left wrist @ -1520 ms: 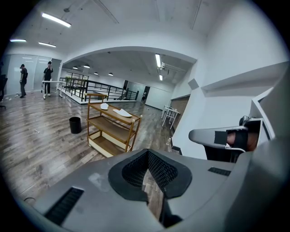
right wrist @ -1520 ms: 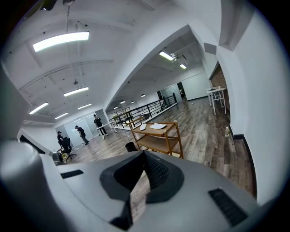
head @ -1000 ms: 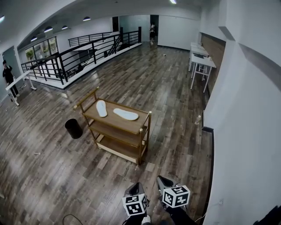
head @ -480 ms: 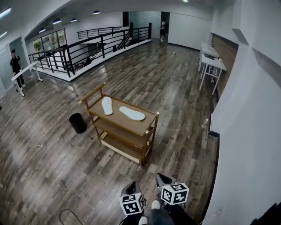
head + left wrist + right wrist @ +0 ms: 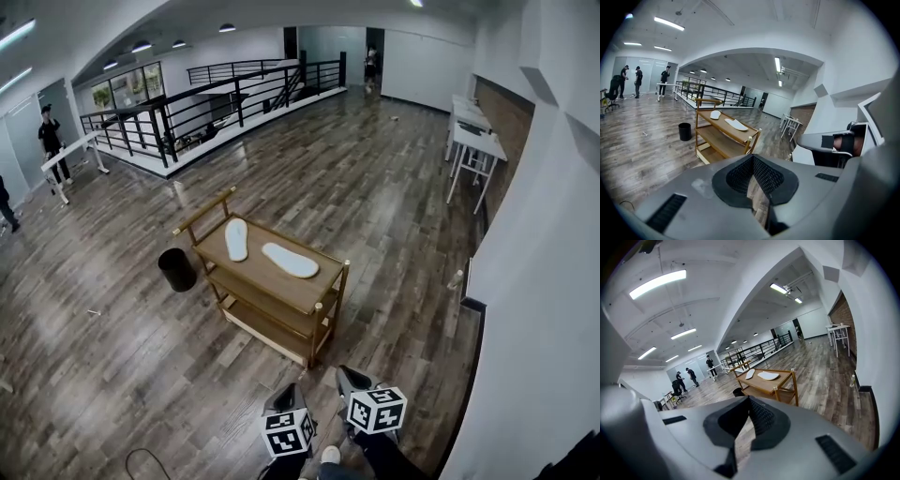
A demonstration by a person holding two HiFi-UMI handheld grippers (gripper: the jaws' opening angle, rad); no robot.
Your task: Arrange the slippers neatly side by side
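Observation:
Two white slippers lie on the top shelf of a wooden cart (image 5: 326, 279): one slipper (image 5: 235, 239) at the far left end, the other slipper (image 5: 290, 260) near the middle, set at an angle to each other. Both also show in the left gripper view, slipper (image 5: 715, 114) and slipper (image 5: 736, 124), and in the right gripper view, slipper (image 5: 750, 374) and slipper (image 5: 768, 376). My left gripper (image 5: 288, 397) and right gripper (image 5: 352, 382) hang low at the bottom of the head view, well short of the cart. Each is shut with nothing between its jaws.
A black bin (image 5: 176, 269) stands on the wooden floor left of the cart. A white wall (image 5: 544, 281) runs along my right. Black railings (image 5: 216, 98) and white tables (image 5: 473, 141) are farther off. People stand at the far left (image 5: 51, 141).
The view has moved forward and tilted: the cart and slippers sit a little lower and to the right in the head view. Both grippers stay shut at the bottom.

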